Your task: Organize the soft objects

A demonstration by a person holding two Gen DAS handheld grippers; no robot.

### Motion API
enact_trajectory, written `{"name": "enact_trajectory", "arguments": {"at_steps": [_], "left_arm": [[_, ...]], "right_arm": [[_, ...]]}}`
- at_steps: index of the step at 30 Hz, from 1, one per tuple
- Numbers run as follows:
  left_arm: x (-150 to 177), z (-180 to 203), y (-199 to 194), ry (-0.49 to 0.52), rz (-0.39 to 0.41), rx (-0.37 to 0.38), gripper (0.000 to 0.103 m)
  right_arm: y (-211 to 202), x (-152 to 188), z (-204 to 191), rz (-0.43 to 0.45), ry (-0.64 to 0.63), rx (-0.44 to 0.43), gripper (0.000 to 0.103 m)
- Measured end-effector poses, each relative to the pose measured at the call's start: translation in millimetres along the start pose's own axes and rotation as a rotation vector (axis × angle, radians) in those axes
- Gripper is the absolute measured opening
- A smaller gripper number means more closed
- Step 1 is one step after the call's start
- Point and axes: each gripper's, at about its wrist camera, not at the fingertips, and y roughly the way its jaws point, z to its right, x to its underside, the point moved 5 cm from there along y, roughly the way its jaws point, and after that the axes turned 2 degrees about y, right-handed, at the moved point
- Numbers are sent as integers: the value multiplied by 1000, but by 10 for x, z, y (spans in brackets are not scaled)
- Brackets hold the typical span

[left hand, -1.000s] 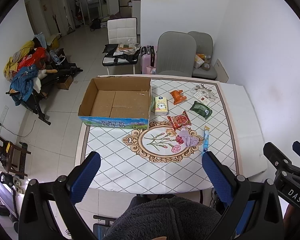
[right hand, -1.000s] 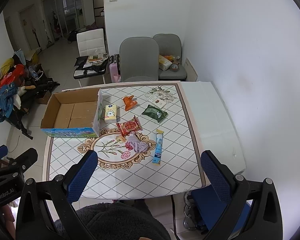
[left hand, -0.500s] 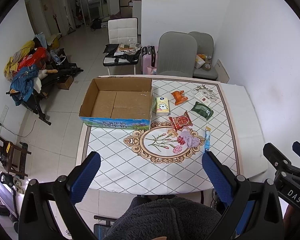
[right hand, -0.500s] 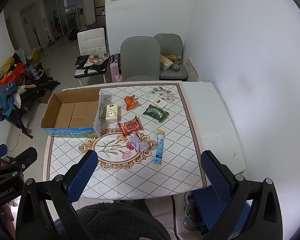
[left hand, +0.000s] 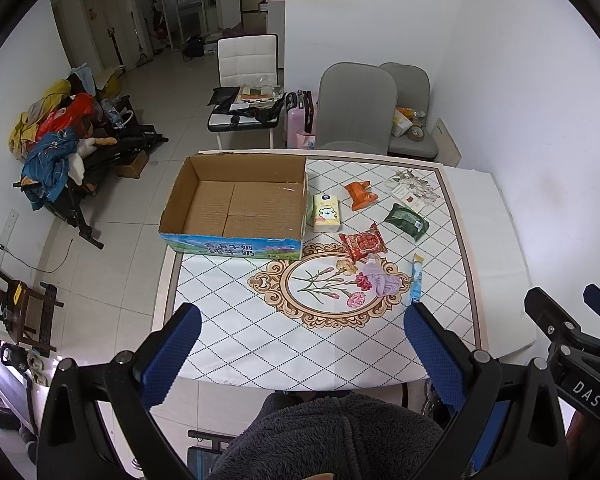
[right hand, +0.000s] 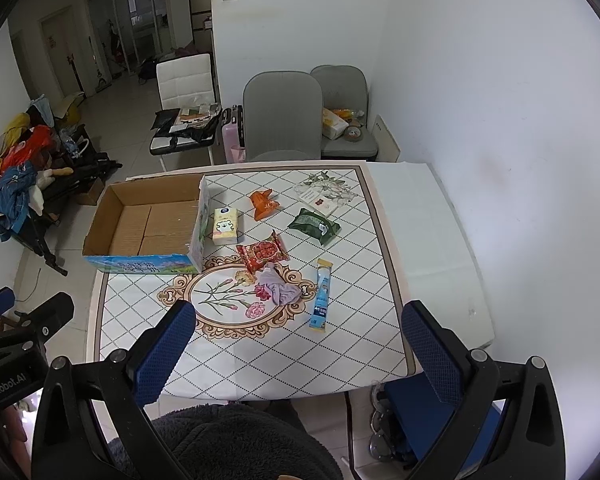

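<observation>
1. Both views have crept slightly toward the table (left hand: 500,240); nothing on it has shifted.
2. My left gripper (left hand: 300,344) and right gripper (right hand: 298,340) hang spread wide, empty.
3. Risk: the limp purple cloth (right hand: 278,286) touches the red snack packet (right hand: 262,252); a low pinch could drag both.
4. Cloth lies well ahead of the jaws; the cardboard box (left hand: 236,204) is far-left, empty.
</observation>
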Motion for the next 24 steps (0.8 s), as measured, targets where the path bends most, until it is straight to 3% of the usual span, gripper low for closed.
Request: {"name": "enact_trajectory", "arguments": {"at_steps": [15,20,24], "left_arm": [[0,-104,28,-6,1,3,103],[-168,-167,138,-2,70,-7,103],[-417,-70,440,19,113,21,103]], "right_arm": [[110,12,-19,11,-9,10,103],[280,-101,138,28,40,20,103],[693,-228,382,-32,119,-21,103]]}}
